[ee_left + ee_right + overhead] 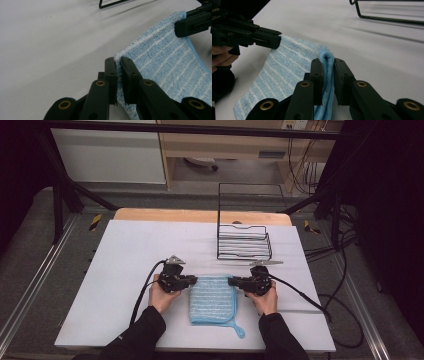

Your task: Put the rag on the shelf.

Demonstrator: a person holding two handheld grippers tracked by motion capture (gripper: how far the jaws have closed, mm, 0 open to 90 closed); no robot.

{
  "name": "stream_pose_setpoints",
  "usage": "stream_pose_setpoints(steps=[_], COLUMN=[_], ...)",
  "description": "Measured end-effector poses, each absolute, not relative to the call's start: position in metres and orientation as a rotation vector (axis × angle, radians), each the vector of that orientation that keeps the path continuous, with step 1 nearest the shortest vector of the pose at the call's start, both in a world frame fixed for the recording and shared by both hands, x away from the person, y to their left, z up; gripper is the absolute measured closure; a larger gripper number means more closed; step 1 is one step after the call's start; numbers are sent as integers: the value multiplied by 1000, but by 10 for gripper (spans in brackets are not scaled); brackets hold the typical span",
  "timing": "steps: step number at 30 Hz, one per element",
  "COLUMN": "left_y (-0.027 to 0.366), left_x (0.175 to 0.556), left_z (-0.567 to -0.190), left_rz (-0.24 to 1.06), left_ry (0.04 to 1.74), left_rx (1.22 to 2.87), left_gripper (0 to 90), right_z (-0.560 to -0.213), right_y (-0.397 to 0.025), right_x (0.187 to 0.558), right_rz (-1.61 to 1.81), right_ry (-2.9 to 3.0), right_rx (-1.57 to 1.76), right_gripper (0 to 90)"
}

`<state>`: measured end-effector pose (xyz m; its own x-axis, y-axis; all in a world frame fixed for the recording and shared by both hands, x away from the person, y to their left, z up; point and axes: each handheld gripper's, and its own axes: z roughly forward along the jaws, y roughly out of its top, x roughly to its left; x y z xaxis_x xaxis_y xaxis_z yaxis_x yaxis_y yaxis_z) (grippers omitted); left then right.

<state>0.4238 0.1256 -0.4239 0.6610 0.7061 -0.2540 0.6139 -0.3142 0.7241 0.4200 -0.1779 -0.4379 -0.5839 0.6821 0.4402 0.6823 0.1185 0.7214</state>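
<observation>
i have the blue striped cloth [213, 299] lying folded on the white surface [125, 270] just below the centre of the high view, its hanging loop [239, 330] trailing toward the lower right of the frame. the left gripper [192, 281] is clamped on the cloth's upper left corner; in the left gripper view its jaws stand nearly together with the white-fringed edge of the cloth [160, 67] pinched between them. the right gripper [233, 281] is clamped on the upper right corner; in the right gripper view the jaws hold a doubled fold of cloth [325, 75] that rises between them, with the left gripper [277, 40] facing it from the upper left of that frame. a black wire basket [244, 242] stands upright on the surface above and right of centre, apart from the cloth. my judgement: the step in hand is a two-corner lift or fold. risk one: the left grip takes only a thin margin of edge, so uneven pull between the hands could slip that corner free. risk two: the right grip holds a rounded fold, so the layers could shear apart under tension. risk three: a forward carry may snag the cloth on the basket's wires.
</observation>
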Motion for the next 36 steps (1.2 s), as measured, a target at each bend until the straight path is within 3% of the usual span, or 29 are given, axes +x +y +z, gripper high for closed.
stream_pose_setpoints(steps=[36], left_y=[121], left_x=[394], left_z=[-371], left_rz=[271], left_ry=[867], left_rx=[1866], left_gripper=[837], right_z=[-384], right_y=[-194], right_x=[391], right_rz=[-1855], right_ry=[-2371], right_rx=[-1339], right_gripper=[799])
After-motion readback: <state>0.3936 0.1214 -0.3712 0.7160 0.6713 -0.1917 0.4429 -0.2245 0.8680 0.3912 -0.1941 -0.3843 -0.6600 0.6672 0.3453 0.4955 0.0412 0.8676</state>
